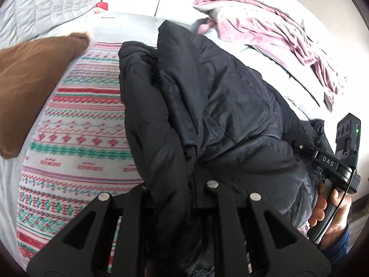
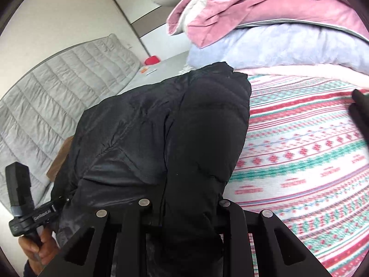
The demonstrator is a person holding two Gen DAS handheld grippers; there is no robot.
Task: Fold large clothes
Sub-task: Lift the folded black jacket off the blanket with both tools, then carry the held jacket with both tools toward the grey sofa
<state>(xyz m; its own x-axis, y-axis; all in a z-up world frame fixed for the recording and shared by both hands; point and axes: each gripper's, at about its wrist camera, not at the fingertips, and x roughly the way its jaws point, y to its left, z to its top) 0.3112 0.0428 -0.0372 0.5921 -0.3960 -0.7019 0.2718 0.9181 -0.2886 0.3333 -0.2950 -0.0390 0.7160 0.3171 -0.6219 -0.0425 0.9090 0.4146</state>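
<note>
Both of your grippers have hold of the black puffer jacket (image 1: 207, 106), which lies bunched on the striped patterned blanket (image 1: 76, 124). Your left gripper (image 1: 177, 198) is nearly closed, with a thick fold of the jacket running down between its fingers. Your right gripper (image 2: 184, 217) is likewise pinched on a padded roll of the same jacket, its jaws standing a little wider because of the bulk of the fabric.

Taking the jacket as the landmark: the patterned blanket spreads out beneath it on both sides, a brown cushion (image 1: 34, 80) sits beside it on the blanket's edge, and a heap of pink bedding (image 2: 265, 7) over a pale blue quilt (image 2: 288, 46) is piled beyond its far end. A grey quilted headboard (image 2: 57, 92) stands behind it.

You look to be mid-fold, carrying one gathered edge of the jacket across its body. The garment is still lumpy and doubled unevenly, so the fold is not finished. Next you will probably need to keep both grips level, draw the edge over until it meets the opposite side, lay it flat, and only then release.
</note>
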